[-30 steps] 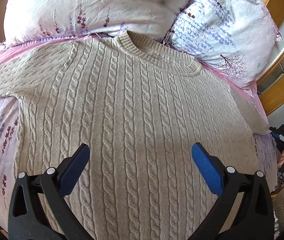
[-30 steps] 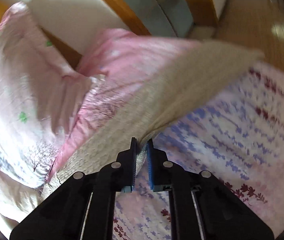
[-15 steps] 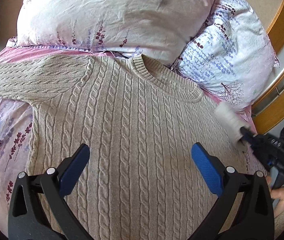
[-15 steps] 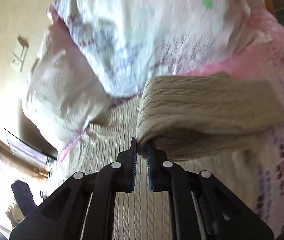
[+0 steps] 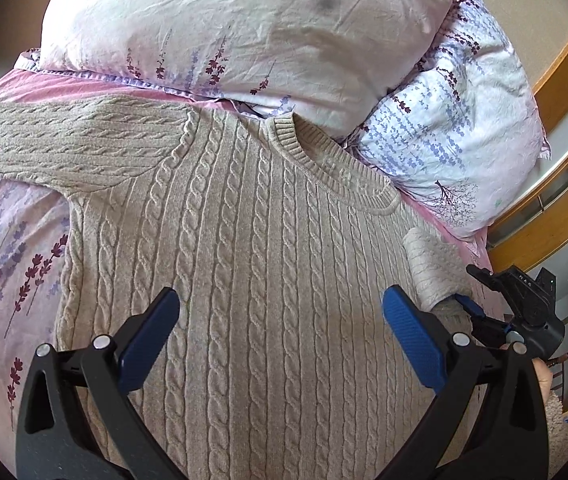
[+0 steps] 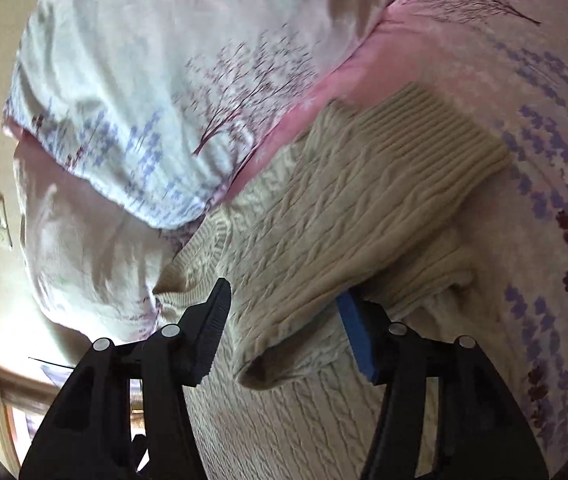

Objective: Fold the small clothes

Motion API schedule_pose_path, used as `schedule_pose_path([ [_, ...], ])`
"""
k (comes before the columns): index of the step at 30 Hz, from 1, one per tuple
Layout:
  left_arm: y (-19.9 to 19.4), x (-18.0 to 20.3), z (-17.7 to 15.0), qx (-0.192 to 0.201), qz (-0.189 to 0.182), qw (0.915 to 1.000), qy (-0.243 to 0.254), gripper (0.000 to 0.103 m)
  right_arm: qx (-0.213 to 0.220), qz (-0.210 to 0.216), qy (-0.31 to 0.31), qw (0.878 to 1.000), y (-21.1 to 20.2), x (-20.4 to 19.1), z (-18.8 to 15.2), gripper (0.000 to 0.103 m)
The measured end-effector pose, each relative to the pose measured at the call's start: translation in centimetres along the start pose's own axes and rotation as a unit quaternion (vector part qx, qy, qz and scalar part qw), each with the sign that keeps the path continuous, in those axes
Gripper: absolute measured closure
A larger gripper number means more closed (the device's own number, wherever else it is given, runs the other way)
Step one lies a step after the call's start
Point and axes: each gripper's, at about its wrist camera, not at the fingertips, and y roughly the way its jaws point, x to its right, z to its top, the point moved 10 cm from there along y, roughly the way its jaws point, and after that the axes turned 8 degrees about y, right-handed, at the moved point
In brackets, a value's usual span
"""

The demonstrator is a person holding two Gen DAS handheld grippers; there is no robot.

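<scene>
Sweater point(image 5: 267, 280), beige and cable-knit, lies face up on the bed point(image 5: 7, 264), collar toward the far pillows point(image 5: 243, 32), its body running near to far under your left gripper point(image 5: 279, 332). That gripper hovers over the lower chest with its fingers spread wide, pinching nothing. At the right edge, the right sleeve point(image 6: 364, 208) is doubled inward over the body, its ribbed cuff point(image 6: 436, 140) pointing out to the right. Your right gripper point(image 6: 284, 320) is at that fold with its fingers parted; the sleeve lies between them, draped over the blue pad of one finger, and I judge it loose, not gripped. The left sleeve point(image 5: 63, 140) is stretched straight out to the left, its long axis crossing the body's, well away from the right gripper and nearer your left. So the coming move likely belongs to your left hand: reach left and far to that sleeve and bring it across to the right over the chest.
</scene>
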Motion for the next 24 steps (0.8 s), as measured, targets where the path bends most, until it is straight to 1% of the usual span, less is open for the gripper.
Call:
schedule_pose_path([
  [1,0.0,-0.3,0.0,-0.003,-0.002,1.0000,-0.008,0.002,0.012,-0.009,0.004,1.000,-0.2,0.5,0.7,0.064],
  [2,0.0,-0.7,0.0,-0.005,-0.004,0.9998,-0.018,0.002,0.022,-0.018,0.005,1.000,0.0,0.6,1.1,0.076],
  [4,0.0,-1.5,0.0,-0.007,-0.004,0.9993,-0.036,0.002,0.039,-0.017,-0.006,0.999,-0.2,0.1,1.6,0.093],
  [5,-0.1,-2.0,0.1,-0.006,-0.003,0.9991,-0.042,0.004,0.051,-0.015,-0.022,0.998,-0.3,-1.0,1.5,0.093],
  [6,-0.3,-2.4,0.2,-0.003,-0.001,0.9989,-0.047,0.006,0.062,-0.009,-0.052,0.997,-0.6,-2.7,1.1,0.094],
  [8,-0.7,-3.1,0.5,0.005,-0.001,0.9986,-0.053,0.009,0.062,0.008,-0.114,0.992,-0.3,-6.6,-0.6,0.094],
  [11,-1.3,-4.0,1.1,0.015,-0.006,0.9977,-0.066,0.013,0.042,0.035,-0.198,0.979,1.2,-12.2,-4.8,0.094],
  [13,-1.6,-4.5,1.4,0.022,-0.007,0.9967,-0.078,0.013,0.013,0.040,-0.243,0.969,3.1,-14.8,-8.3,0.094],
  [15,-2.0,-5.1,1.6,0.029,-0.006,0.9954,-0.090,0.013,-0.035,0.022,-0.288,0.957,6.0,-15.8,-12.4,0.092],
  [16,-2.1,-5.4,1.6,0.033,-0.004,0.9949,-0.096,0.013,-0.077,0.008,-0.320,0.944,7.9,-15.9,-15.1,0.083],
  [17,-2.2,-5.6,1.7,0.034,-0.005,0.9945,-0.099,0.013,-0.116,-0.009,-0.349,0.930,9.4,-15.6,-17.6,0.065],
  [18,-2.1,-5.7,1.7,0.033,-0.008,0.9942,-0.102,0.013,-0.148,-0.028,-0.374,0.915,10.5,-15.1,-19.9,0.058],
  [19,-2.0,-5.7,1.7,0.030,-0.013,0.9939,-0.105,0.013,-0.161,-0.035,-0.381,0.910,10.7,-14.6,-21.2,0.055],
  [20,-1.7,-5.7,1.7,0.026,-0.017,0.9938,-0.107,0.013,-0.171,-0.026,-0.375,0.911,10.4,-14.3,-22.0,0.055],
  [21,-1.4,-5.6,1.7,0.019,-0.026,0.9934,-0.110,0.013,-0.173,-0.015,-0.362,0.916,9.8,-13.9,-22.2,0.055],
  [23,-0.5,-5.4,1.5,0.005,-0.045,0.9918,-0.119,0.014,-0.166,-0.007,-0.323,0.932,8.3,-12.6,-21.1,0.055],
  [24,0.0,-5.2,1.4,-0.002,-0.054,0.9906,-0.126,0.016,-0.160,-0.008,-0.300,0.940,7.4,-11.7,-20.0,0.055],
])
